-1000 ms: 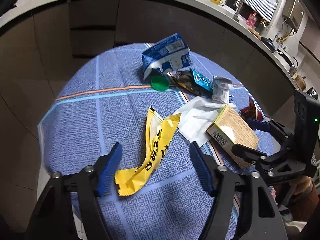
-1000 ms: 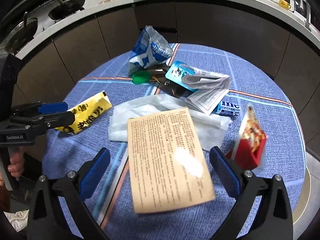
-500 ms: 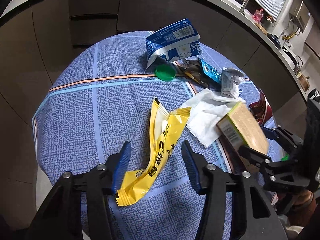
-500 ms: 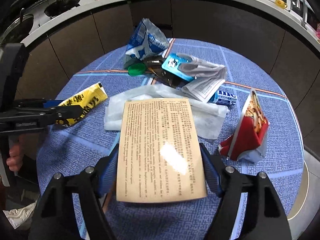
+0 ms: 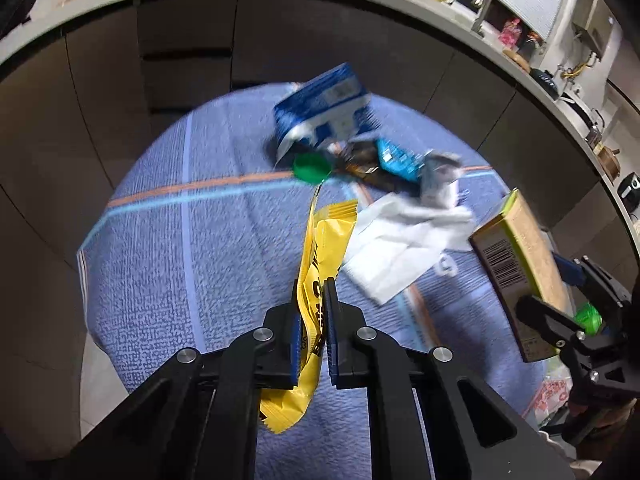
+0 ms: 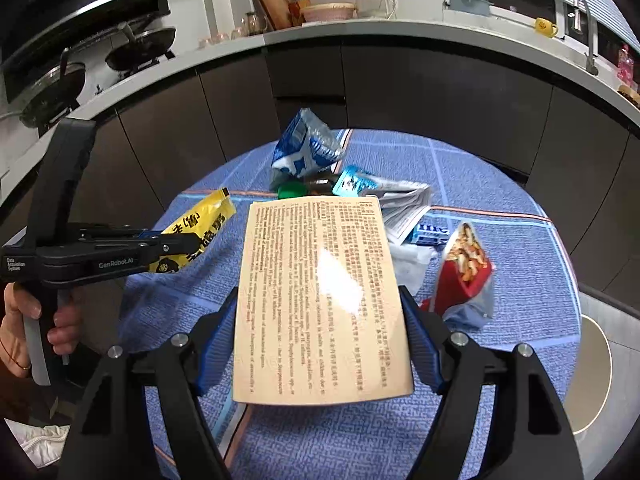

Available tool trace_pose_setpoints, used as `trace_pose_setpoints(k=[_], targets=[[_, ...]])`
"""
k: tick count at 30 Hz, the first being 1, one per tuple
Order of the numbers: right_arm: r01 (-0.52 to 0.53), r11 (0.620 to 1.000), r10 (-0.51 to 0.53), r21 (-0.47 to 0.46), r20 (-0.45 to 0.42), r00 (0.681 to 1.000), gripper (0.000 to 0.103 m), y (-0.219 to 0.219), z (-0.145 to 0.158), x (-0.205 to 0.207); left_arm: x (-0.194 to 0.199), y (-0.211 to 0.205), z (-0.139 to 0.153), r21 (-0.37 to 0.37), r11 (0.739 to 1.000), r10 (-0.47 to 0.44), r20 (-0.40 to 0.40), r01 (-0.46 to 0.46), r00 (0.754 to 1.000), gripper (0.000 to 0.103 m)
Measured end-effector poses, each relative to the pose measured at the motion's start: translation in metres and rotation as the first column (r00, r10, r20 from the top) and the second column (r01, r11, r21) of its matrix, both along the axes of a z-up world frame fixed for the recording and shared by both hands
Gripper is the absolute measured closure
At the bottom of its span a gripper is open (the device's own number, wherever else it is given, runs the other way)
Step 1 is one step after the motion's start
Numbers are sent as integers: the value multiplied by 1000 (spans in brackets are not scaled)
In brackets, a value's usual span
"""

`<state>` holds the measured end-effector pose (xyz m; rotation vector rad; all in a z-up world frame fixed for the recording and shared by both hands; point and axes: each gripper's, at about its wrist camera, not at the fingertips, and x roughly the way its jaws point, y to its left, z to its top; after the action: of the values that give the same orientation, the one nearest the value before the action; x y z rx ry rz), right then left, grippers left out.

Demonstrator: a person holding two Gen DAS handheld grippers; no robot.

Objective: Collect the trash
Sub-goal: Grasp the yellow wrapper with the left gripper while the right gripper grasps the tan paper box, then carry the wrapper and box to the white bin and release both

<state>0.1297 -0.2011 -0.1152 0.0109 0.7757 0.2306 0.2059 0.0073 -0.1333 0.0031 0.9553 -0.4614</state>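
Left gripper (image 5: 312, 304) clenches the yellow wrapper (image 5: 324, 248); right gripper (image 6: 320, 344) grasps the tan box (image 6: 320, 292), tissue (image 5: 404, 244) at two o'clock.

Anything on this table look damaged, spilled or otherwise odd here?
Nothing spilled. The blue carton is crushed and torn open, its green cap lying loose beside it. The red snack bag stands torn open. Both claws already grip trash: left the yellow wrapper, right the tan box.

Both tongs closed & lifted: left tongs (image 5: 313, 312) w/ yellow wrapper (image 5: 320, 256), right tongs (image 6: 320, 336) w/ box (image 6: 320, 300).
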Motion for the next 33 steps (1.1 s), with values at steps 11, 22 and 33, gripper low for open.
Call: trace_pose_setpoints(k=[11,22,33], targets=[[73,996,-78,48,115,990,28,-32,43,-32,-32,-41,66,-63,994,-80,137,89,987,94],[189,978,-202,87,186,961,28,-84,65,-60,-54,-105,105,-98,965,-217,226,243,950,94],[344,934,-357,97,198,913,28,-153,65,-88,-58,-185,112,-111,912,-360,242,394,901,94]])
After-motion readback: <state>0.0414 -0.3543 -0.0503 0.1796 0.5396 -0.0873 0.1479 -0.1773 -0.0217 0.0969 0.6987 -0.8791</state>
